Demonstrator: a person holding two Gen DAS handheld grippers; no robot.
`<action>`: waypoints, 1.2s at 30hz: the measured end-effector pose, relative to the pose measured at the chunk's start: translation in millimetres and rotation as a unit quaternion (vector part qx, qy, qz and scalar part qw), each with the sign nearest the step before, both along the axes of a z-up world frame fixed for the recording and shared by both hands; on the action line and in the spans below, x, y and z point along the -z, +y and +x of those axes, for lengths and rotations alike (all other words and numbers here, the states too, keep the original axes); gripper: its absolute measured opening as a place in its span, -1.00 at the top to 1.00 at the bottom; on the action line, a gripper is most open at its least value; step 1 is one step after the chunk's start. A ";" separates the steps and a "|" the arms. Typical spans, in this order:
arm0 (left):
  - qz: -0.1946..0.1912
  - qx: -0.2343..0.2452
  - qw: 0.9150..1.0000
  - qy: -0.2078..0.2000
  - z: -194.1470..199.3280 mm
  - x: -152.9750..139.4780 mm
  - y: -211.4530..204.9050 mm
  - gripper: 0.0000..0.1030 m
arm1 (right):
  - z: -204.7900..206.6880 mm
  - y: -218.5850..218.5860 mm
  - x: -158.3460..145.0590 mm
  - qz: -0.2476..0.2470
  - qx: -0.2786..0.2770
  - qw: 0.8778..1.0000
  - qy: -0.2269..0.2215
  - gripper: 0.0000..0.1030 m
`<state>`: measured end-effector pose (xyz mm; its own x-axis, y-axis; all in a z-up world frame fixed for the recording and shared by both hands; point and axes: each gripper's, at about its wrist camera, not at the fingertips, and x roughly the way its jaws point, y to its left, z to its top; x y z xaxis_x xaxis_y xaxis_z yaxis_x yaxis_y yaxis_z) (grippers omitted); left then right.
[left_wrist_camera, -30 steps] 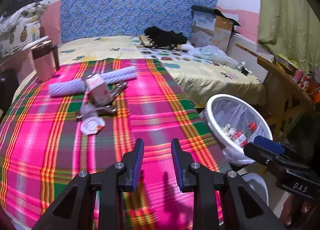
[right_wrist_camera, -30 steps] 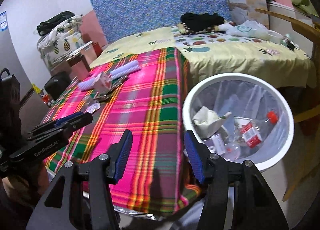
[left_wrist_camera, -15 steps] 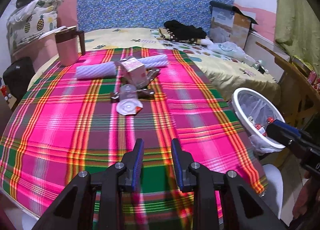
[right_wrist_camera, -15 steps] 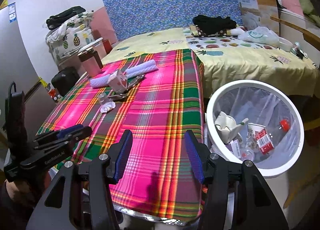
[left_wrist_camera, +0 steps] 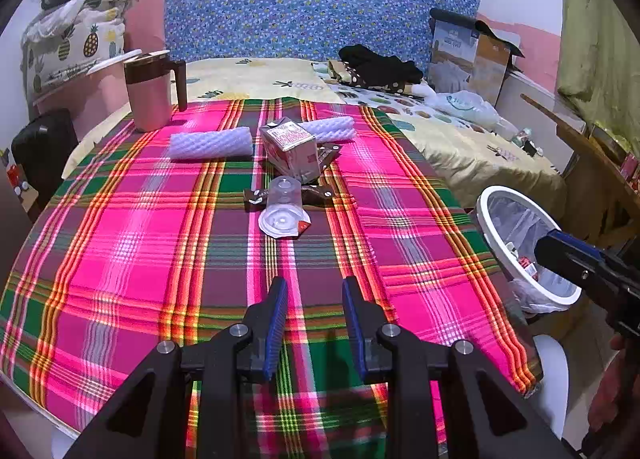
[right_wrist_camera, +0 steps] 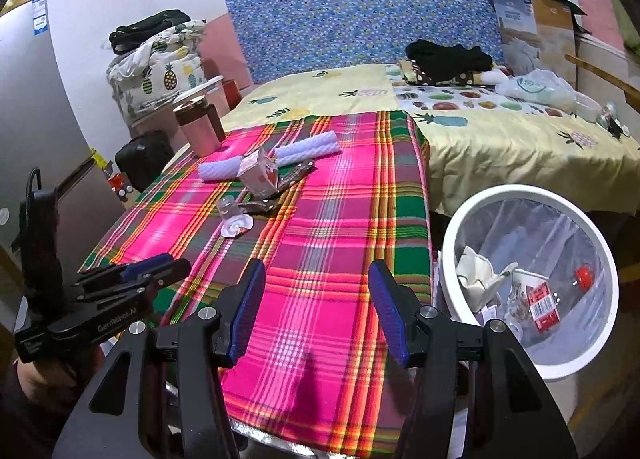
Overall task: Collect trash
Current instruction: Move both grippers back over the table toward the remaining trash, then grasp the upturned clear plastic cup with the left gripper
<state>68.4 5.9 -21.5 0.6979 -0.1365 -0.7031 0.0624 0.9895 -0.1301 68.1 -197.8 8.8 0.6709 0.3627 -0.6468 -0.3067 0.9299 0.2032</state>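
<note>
**A:** Where does the trash lie?

**B:** On the plaid tablecloth (left_wrist_camera: 120, 243), at twelve o'clock from the left gripper (left_wrist_camera: 314, 319). A small carton (left_wrist_camera: 290, 153) sits tilted on dark wrappers (left_wrist_camera: 320, 195). Just in front of it lies a clear plastic cup (left_wrist_camera: 283, 199) on its side, touching a peeled foil lid (left_wrist_camera: 282, 224). Two white foam rolls (left_wrist_camera: 210, 144) lie behind, at ten and one o'clock of the carton.

**A:** And the fingers?

**B:** Both pairs are released. The left gripper's jaws stand narrowly apart over bare cloth, nothing between them. The right gripper (right_wrist_camera: 316, 307) has wider jaws, also empty, above the table's near edge.

**A:** The bin?

**B:** The white trash bin (right_wrist_camera: 452, 235), lined with a clear bag, stands off the table's edge at three o'clock of the right gripper. It holds a crumpled paper (right_wrist_camera: 476, 279), a cup (right_wrist_camera: 522, 283) and a red-capped bottle (right_wrist_camera: 560, 291).

**A:** Anything else on the table?

**B:** A pink jug (left_wrist_camera: 146, 93) with a brown handle, at eleven o'clock.
</note>
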 end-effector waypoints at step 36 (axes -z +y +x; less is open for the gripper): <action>-0.035 -0.049 0.997 0.041 111.8 29.3 18.1 0.12 | 42.1 4.1 10.9 0.005 -0.015 1.000 0.019 -0.01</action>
<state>180.1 24.0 -50.9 0.6502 -0.1217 -0.7499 -0.0472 0.9787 -0.1998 110.2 -193.6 -2.2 0.6353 0.3886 -0.6674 -0.3263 0.9183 0.2241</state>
